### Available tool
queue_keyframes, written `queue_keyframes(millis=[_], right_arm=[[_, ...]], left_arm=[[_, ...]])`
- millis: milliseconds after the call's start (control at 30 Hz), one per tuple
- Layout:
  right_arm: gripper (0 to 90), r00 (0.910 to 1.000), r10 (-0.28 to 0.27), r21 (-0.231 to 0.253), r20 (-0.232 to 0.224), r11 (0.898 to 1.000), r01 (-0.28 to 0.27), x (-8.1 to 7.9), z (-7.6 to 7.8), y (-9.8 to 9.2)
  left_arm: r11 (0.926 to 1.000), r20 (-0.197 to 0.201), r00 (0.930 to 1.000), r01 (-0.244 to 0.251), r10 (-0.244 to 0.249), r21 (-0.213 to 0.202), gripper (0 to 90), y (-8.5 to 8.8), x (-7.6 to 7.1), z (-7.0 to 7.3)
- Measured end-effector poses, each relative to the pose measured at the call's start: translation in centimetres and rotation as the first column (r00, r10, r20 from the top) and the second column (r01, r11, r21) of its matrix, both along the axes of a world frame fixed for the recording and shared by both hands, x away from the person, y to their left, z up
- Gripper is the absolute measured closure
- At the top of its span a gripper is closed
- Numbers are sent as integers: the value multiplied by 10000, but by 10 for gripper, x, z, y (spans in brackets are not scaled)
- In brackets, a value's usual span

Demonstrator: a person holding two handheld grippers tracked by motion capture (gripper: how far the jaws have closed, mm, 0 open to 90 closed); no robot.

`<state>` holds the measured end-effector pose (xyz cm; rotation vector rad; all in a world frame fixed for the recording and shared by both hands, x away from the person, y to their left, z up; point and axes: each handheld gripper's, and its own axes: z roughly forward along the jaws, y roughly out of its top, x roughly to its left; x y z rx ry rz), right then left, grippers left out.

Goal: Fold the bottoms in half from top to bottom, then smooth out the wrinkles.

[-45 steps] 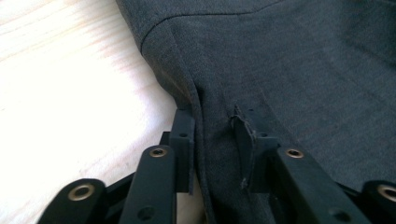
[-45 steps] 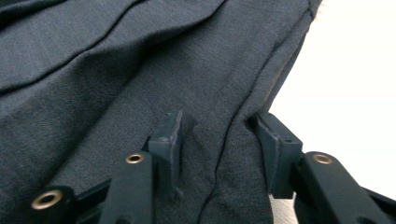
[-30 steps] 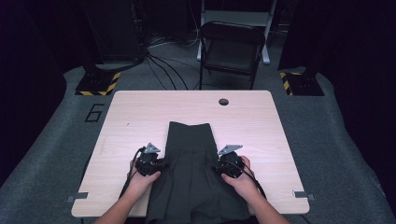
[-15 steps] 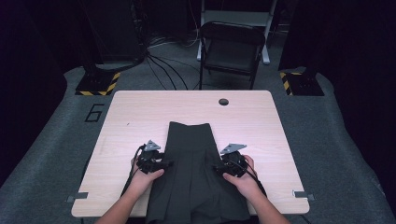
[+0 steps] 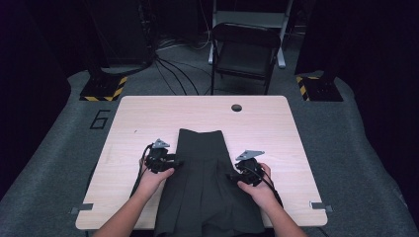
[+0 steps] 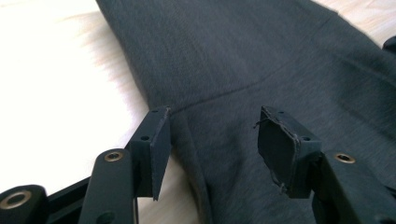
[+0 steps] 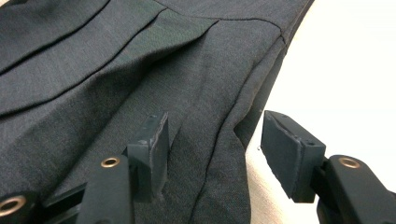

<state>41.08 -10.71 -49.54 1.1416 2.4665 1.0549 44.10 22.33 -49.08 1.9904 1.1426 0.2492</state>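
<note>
A dark grey pleated skirt [image 5: 203, 182] lies flat on the light wooden table [image 5: 207, 116], its waistband at the far end and its hem hanging over the near edge. My left gripper [image 5: 177, 163] rests at the skirt's left edge, and its jaws stand open astride that edge [image 6: 212, 135]. My right gripper [image 5: 230, 176] sits at the skirt's right edge, open, with the side seam [image 7: 212, 140] between its jaws. Nothing is pinched in either one. A hand holds each gripper from the near side.
A round cable hole [image 5: 236, 107] sits near the table's far edge. Beyond the table stands a dark folding chair [image 5: 245, 52], with cables on the grey floor [image 5: 173, 64]. Bare wood lies left, right and beyond the skirt.
Both grippers have shifted slightly toward the near side along the skirt's edges. The skirt itself lies as before.
</note>
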Motion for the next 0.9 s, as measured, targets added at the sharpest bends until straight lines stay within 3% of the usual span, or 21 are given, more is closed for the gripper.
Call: queue_keyframes(millis=[267, 467, 667, 800, 833, 900], right_arm=[[387, 9993, -173, 156, 335, 9997, 168, 1, 6, 0], [365, 9997, -133, 165, 201, 9998, 130, 0, 5, 2], [416, 9999, -101, 280, -22, 9996, 101, 1, 3, 2], [465, 10000, 11, 58, 3, 10000, -11, 0, 2, 3], [479, 10000, 78, 68, 19, 9999, -78, 0, 2, 2], [514, 10000, 51, 112, 40, 9999, -51, -1, 1, 3]], left_arm=[[9994, 143, 9998, 133, -137, 314, 429, -6, 11, 5], [9998, 134, 9999, 54, -51, -174, 479, -8, 22, 8], [10000, 158, 9998, -74, 74, -14, 473, -7, 36, 12], [9997, 243, 9995, -186, 183, 127, 473, -6, 41, 14], [9990, 230, 9988, -429, 432, -110, 474, -8, 42, 14], [9984, 290, 9981, -546, 549, -118, 474, -8, 45, 15]])
